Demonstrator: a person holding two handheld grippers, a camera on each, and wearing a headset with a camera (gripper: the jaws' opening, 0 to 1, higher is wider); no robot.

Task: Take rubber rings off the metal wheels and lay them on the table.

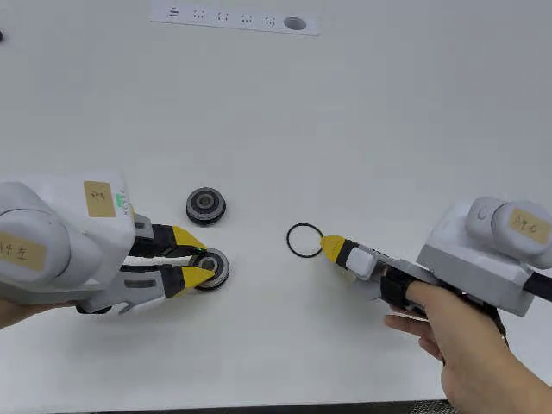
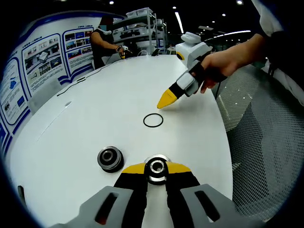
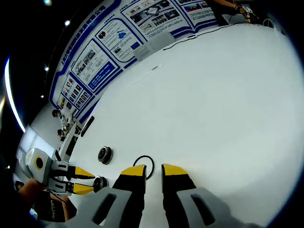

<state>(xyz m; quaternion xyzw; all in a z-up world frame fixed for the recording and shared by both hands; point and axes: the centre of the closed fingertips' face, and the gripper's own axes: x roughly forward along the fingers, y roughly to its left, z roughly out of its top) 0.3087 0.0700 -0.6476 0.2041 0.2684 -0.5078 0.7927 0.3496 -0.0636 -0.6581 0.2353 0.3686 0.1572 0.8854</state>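
The rubber ring (image 1: 304, 241) lies flat on the white table (image 1: 388, 129), a thin black circle with no long axis to speak of, its opening facing straight up. It sits between the two grippers, nearer the right one. From where it rests I'd judge it has been laid down as the task asks. The right gripper (image 1: 332, 247) hangs just beside it with its yellow tips pointing at it. In the right gripper view its jaws stand a narrow gap apart with nothing between them, and the ring is just off the left tip. To the left, the gripped wheel (image 1: 211, 268) rests on the table with its hub face up and its axle roughly vertical. The left gripper (image 1: 205, 259) has its jaws closed on the rim from either side, presumably to pin the wheel in place. In the left gripper view its rim looks bare and silvery, so I take it the ring came from it. The second wheel (image 1: 206, 205) lies flat just beyond, untouched, and its darker edge suggests it carries a ring. A power strip (image 1: 233, 17) sits at the far edge.
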